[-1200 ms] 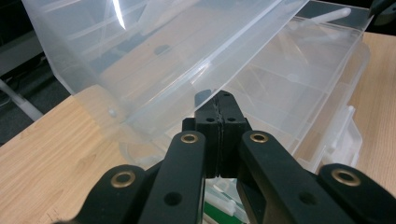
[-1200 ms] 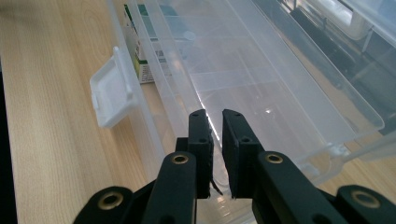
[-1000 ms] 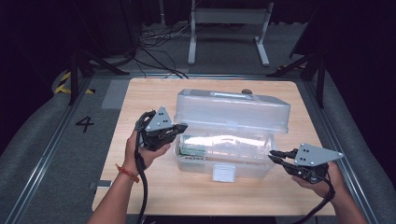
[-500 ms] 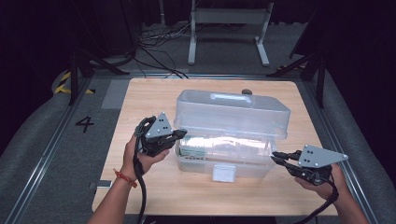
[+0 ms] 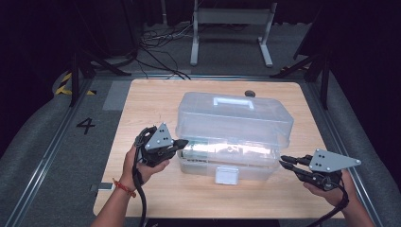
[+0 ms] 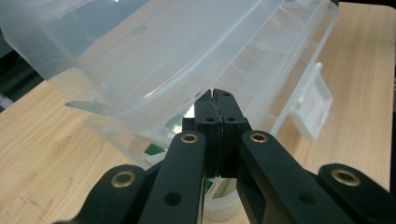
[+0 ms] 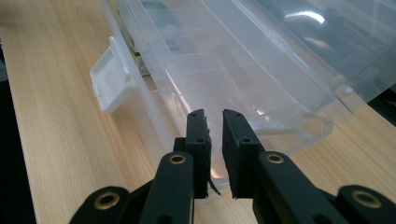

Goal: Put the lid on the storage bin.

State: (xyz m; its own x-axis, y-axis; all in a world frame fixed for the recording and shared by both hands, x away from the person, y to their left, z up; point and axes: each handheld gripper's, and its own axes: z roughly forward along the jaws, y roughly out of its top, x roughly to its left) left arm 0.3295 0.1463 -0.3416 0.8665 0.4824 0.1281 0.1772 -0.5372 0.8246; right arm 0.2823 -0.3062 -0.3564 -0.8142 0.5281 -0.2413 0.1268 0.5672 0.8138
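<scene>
A clear plastic box (image 5: 250,163) with a white front latch (image 5: 227,174) sits mid-table. Its domed lid (image 5: 236,120), with a white handle (image 5: 232,101), is raised a little at the front. Green and white packets show inside the base. My left gripper (image 5: 182,142) is shut, and its tip rests against the lid's rim (image 6: 154,100) at the box's left end. At the right end my right gripper (image 5: 283,163) stands a narrow gap open with nothing between its jaws. Its tips (image 7: 214,114) point under the lid's corner (image 7: 299,130). The latch (image 7: 109,77) hangs loose.
The wooden table (image 5: 151,104) has bare room on every side of the box. A small black knob (image 5: 249,93) sits at the far edge. Beyond it are a metal stand (image 5: 231,19) and cables on the floor. A floor mark "4" (image 5: 86,125) is at left.
My left gripper has slid a little toward the near edge along the box's left end. The right gripper has drifted slightly right and nearer. The box has stayed in place.
</scene>
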